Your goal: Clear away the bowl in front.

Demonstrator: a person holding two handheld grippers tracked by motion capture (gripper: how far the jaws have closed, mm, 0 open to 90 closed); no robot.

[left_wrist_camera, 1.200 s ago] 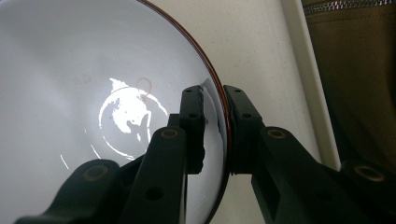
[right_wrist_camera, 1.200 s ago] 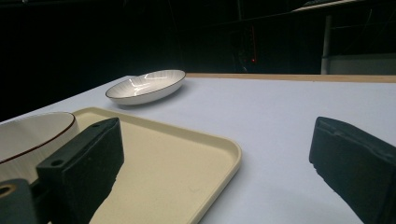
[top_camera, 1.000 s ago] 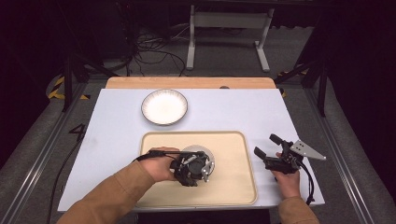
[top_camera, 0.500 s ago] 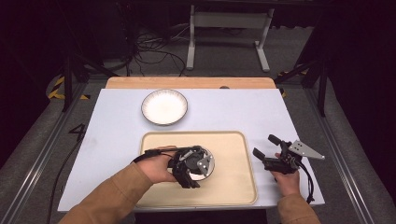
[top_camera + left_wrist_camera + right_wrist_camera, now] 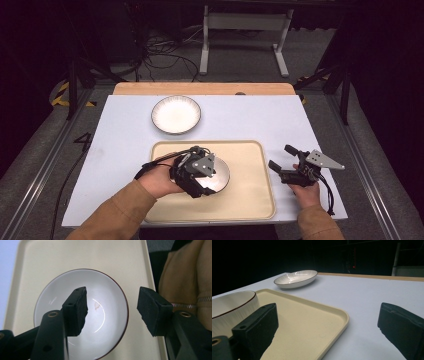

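Table covered in pale blue sheet (image 5: 240, 122), wooden strip along far edge. At about 11 o'clock from table centre: shallow white plate (image 5: 176, 114) with dark rim, sitting alone on the sheet, well apart from both hands; in the right gripper view the same plate lies far off beyond the tray corner. Near edge, roughly 6 o'clock: cream tray (image 5: 250, 200) with raised rim. On the tray's left half sits a small white bowl (image 5: 220, 175), thin dark-red rim, ribbed outer wall, upright. Left gripper (image 5: 196, 172), held in a tan-sleeved left hand (image 5: 159, 181), hangs over the bowl's 9 o'clock side, partly covering it from above. Left gripper view looks straight down: jaws spread wide, one black pad (image 5: 75, 310) over the bowl's inside, the other (image 5: 152, 310) outside the rim over bare tray, so the rim's edge lies between them; pads pinch nothing, and whether the inner pad touches the bowl I cannot tell. Faint brownish mark on the bowl's bottom. Further right, off the tray at about 4 o'clock: right gripper (image 5: 282, 162), grey three-cornered plate on top, cable trailing back, held low over the sheet just beside the tray's right rim. Its jaws also spread, empty, pointing toward 9 o'clock across the tray.
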